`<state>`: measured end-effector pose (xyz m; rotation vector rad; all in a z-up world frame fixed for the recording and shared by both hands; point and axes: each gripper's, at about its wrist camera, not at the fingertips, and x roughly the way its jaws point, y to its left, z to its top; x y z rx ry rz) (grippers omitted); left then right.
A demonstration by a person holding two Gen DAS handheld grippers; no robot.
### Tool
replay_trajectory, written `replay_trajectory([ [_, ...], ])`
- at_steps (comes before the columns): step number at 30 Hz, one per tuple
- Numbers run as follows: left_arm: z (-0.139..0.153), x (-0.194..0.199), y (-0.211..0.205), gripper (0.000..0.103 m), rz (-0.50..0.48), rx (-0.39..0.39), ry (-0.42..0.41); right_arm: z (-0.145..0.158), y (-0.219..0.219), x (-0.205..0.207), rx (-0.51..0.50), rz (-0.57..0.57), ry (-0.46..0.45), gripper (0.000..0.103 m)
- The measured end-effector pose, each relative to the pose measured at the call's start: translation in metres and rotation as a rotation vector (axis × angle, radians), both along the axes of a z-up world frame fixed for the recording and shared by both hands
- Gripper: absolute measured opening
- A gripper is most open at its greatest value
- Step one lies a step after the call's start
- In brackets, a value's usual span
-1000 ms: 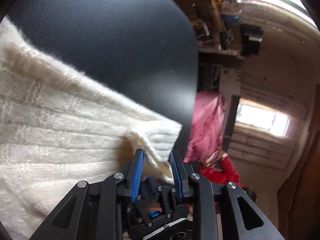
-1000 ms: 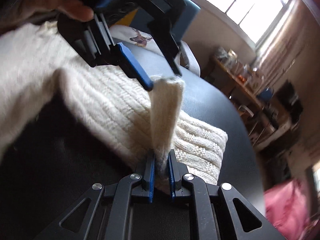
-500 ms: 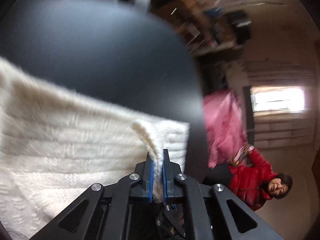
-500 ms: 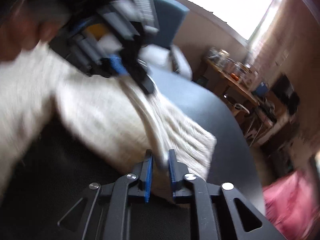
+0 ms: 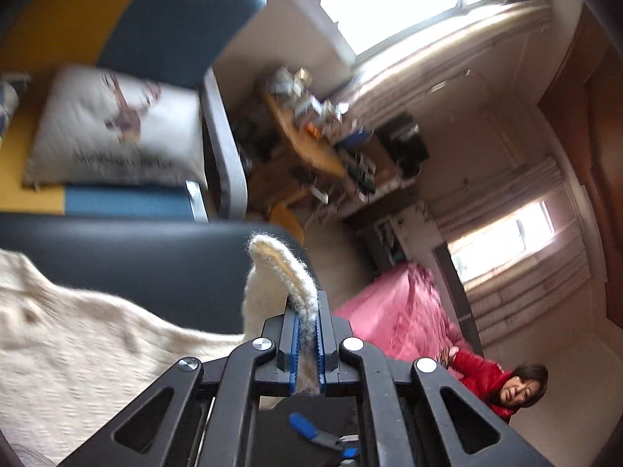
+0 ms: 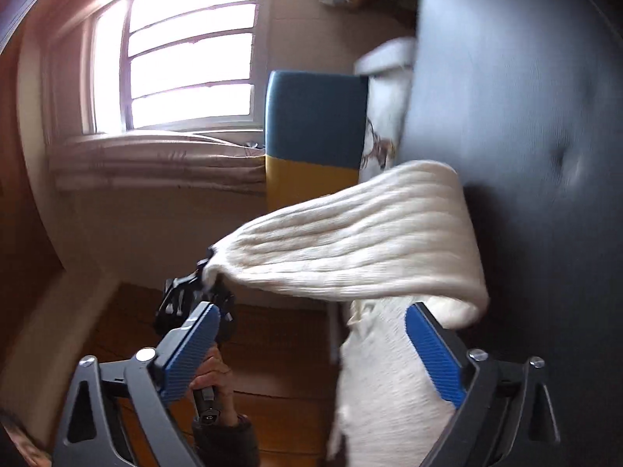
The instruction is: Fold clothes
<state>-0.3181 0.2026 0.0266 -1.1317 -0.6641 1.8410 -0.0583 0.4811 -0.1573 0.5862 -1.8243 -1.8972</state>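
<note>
The cream knit sweater [image 6: 350,249] is half lifted off the dark padded table [image 5: 117,249], its edge pinched tight in the left gripper [image 5: 307,334] out past the table's side, while the right gripper [image 6: 311,354] sits wide open, holding nothing.

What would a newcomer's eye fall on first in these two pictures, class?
The cream knitted sweater, stretched in mid-air from the dark cushion to the left gripper, which is shut on its edge. Next, the right gripper, its blue fingers spread wide with nothing held. Then the bright window behind.
</note>
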Motion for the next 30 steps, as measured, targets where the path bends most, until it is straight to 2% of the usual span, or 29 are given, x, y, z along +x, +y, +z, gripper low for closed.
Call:
replay_trajectory([
  [4, 0.031, -0.002, -0.063, 0.005, 0.057, 0.050, 0.059, -0.018, -0.036, -0.023, -0.116, 0.022, -0.029, 0.103],
  [7, 0.044, 0.001, -0.108, 0.005, 0.104, 0.074, 0.089, -0.029, -0.065, -0.046, -0.175, 0.036, -0.060, 0.103],
  [11, 0.047, 0.007, -0.172, 0.005, 0.167, 0.100, 0.109, -0.035, -0.089, -0.082, -0.146, 0.047, -0.108, 0.103],
  [13, 0.039, 0.010, -0.204, 0.005, 0.207, 0.094, 0.106, -0.032, -0.097, -0.097, -0.048, 0.035, -0.156, 0.103],
  [15, 0.019, 0.013, -0.238, 0.005, 0.259, 0.066, 0.085, -0.028, -0.104, -0.105, 0.050, 0.038, -0.188, 0.103],
  [18, -0.028, 0.014, -0.281, 0.005, 0.329, 0.011, 0.015, -0.028, -0.114, -0.108, 0.128, 0.049, -0.201, 0.103],
  [21, -0.091, 0.014, -0.314, 0.005, 0.398, -0.116, -0.079, -0.030, -0.118, -0.113, 0.170, 0.058, -0.215, 0.103],
  [25, -0.180, 0.021, -0.342, 0.005, 0.433, -0.274, -0.232, -0.031, -0.123, -0.112, 0.243, 0.065, -0.258, 0.103],
  [26, -0.195, 0.024, -0.347, 0.005, 0.436, -0.294, -0.253, -0.030, -0.124, -0.110, 0.257, 0.064, -0.263, 0.103],
  [30, -0.224, 0.036, -0.361, 0.005, 0.432, -0.282, -0.280, -0.026, -0.127, -0.105, 0.322, 0.071, -0.277, 0.103],
])
